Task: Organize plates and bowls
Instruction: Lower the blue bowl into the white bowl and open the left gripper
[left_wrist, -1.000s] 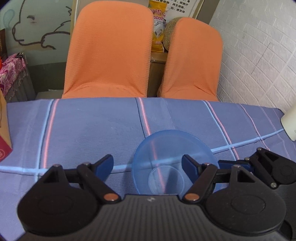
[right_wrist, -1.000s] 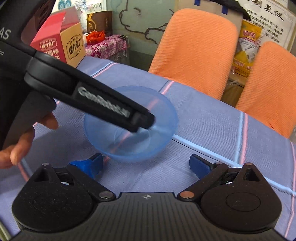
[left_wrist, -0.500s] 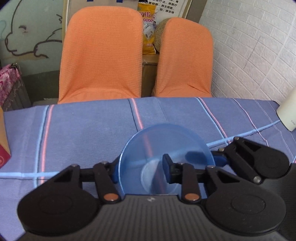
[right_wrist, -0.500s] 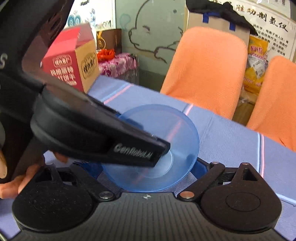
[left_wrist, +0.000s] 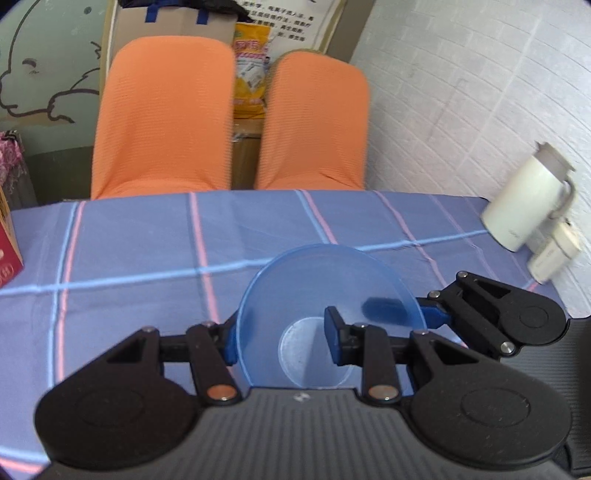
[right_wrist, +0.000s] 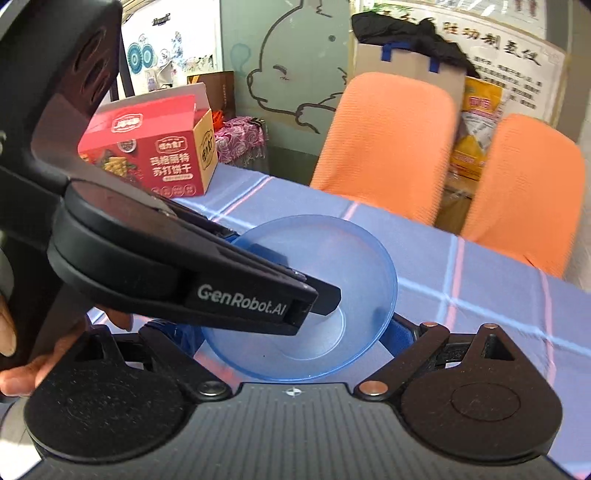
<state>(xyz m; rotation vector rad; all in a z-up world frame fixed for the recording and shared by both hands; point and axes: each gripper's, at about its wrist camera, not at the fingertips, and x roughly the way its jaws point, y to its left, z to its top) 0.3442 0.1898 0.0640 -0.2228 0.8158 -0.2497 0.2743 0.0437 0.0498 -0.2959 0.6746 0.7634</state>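
Translucent blue plastic bowl (left_wrist: 328, 295) held above the blue checked tablecloth (left_wrist: 147, 236), tipped toward the camera. Left gripper (left_wrist: 281, 338) is clamped on the near wall, one finger (left_wrist: 334, 339) inside and one outside, so the rim carries the load. Right gripper (right_wrist: 280, 332) straddles the bowl's underside with jaws wide apart, its blue pad (right_wrist: 400, 330) against the outer wall, apparently steadying rather than gripping. Red cardboard biscuit box (right_wrist: 147, 155) stands at the table's far corner; white jug (left_wrist: 524, 199) stands by the wall. No stack or plate is in view
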